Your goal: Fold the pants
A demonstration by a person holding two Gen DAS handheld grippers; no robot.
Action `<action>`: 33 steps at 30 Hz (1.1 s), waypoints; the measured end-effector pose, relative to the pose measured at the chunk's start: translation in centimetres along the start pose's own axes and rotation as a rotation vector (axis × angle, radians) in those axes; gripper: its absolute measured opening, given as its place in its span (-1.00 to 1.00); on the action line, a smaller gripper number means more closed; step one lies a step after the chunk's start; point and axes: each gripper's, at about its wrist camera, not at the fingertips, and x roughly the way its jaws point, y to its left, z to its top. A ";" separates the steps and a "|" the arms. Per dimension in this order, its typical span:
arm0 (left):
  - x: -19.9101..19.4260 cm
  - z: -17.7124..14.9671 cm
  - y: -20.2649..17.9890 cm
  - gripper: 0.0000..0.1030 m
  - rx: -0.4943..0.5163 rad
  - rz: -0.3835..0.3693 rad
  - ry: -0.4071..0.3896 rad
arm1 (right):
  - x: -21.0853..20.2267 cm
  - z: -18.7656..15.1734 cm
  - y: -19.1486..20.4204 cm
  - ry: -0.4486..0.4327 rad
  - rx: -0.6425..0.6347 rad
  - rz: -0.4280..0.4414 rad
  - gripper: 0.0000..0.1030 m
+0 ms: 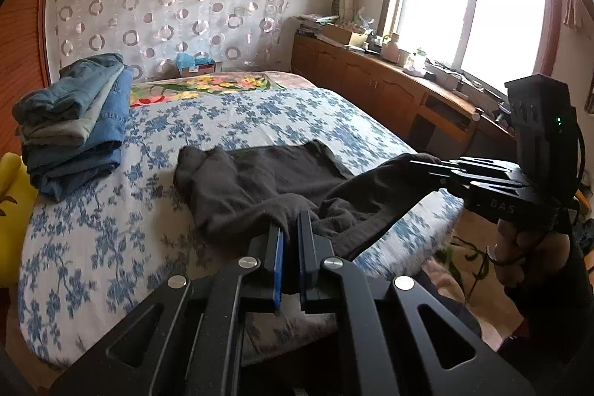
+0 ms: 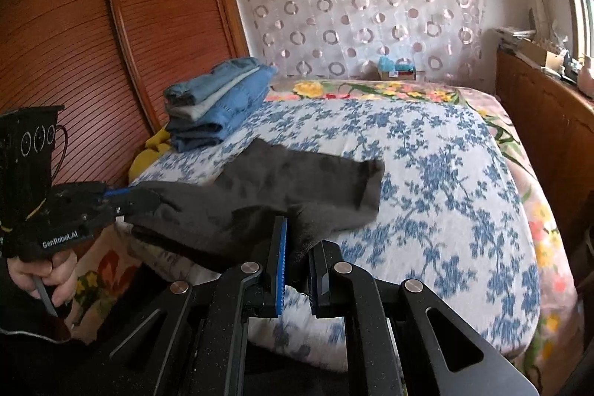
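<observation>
Left wrist view first: the left hand-held gripper [image 1: 291, 229] fills the lower centre of the frame, its blue-padded fingers narrowed onto a fold of the dark grey pants [image 1: 267, 180]. Those pants lie partly spread across the middle of the frame on the bed [image 1: 111, 247], whose cover is white with blue flowers. At centre right the right hand-held gripper [image 1: 427, 160] comes in from the right edge, pinched on another edge of the pants and holding it lifted off the bed. A stack of folded jeans [image 1: 74, 121] sits at the left of the frame, well apart from the pants.

Right wrist view: the right hand-held gripper [image 2: 297, 240] sits at lower centre, fingers clamped on grey cloth. The pants [image 2: 297, 180] stretch across the middle of the frame over the near edge of the bed [image 2: 445, 173]. At the left edge the left hand-held gripper [image 2: 148, 201] grips the other end. The jeans stack [image 2: 219, 102] rests at upper left of centre, before a brown slatted wardrobe [image 2: 74, 25].
</observation>
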 end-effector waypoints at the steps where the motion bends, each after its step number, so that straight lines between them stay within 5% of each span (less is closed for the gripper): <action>1: 0.2 0.2 0.2 -0.87 -0.001 0.005 -0.003 | 0.6 0.3 -0.2 -0.002 0.007 0.000 -0.82; 21: 6.0 3.2 3.5 -0.86 -0.039 0.087 0.004 | 9.8 3.9 -1.4 0.057 0.009 -0.063 -0.82; 27: 5.9 3.0 3.7 -0.50 -0.023 0.130 -0.007 | 10.3 4.4 -1.4 0.060 -0.002 -0.113 -0.66; 29: 5.5 2.9 3.9 -0.13 -0.025 0.132 -0.019 | 10.2 4.5 -1.4 0.055 -0.001 -0.122 -0.62; 33: 4.7 2.8 4.6 -0.09 -0.057 0.104 -0.021 | 9.5 4.4 -1.6 0.049 -0.005 -0.127 -0.43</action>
